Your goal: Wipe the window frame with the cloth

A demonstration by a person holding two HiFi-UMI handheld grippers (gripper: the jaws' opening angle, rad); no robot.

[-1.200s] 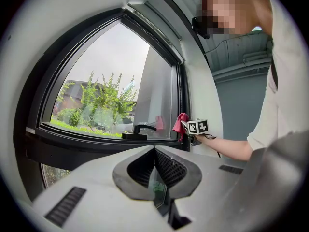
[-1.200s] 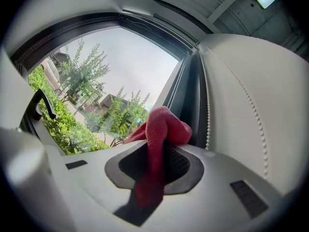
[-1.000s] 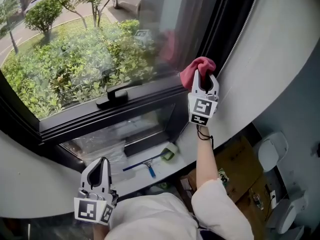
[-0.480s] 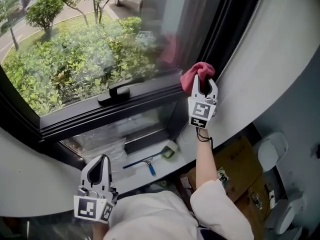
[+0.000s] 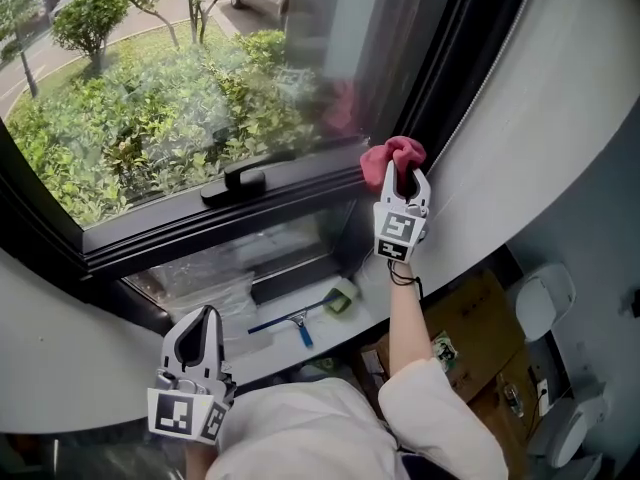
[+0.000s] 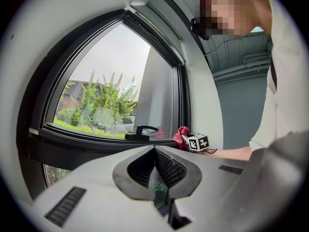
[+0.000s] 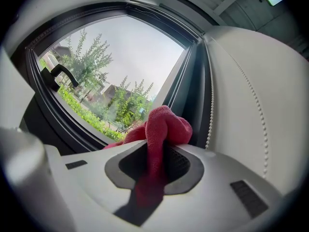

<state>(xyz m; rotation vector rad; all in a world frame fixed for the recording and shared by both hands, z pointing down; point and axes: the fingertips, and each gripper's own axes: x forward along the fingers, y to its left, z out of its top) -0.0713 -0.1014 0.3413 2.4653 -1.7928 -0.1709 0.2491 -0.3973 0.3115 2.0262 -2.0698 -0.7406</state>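
Head view: the left gripper [image 5: 205, 318] is hanging low, fingers pressed together on nothing, well apart from the frame [image 5: 200, 230]. The right gripper [image 5: 402, 176] is pinching the cloth [image 5: 395, 153], which is bunching just past its fingers against the frame's corner. The rail is running leftward from there.

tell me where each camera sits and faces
Head view: on the person's head, looking steeply down at the window frame; left gripper, right gripper, right forearm show.
Left gripper view: on that gripper, low, facing the frame; its shut jaws show.
Right gripper view: on that gripper, facing the frame's corner; jaws shut on the cloth.
All share the cloth and window handle.
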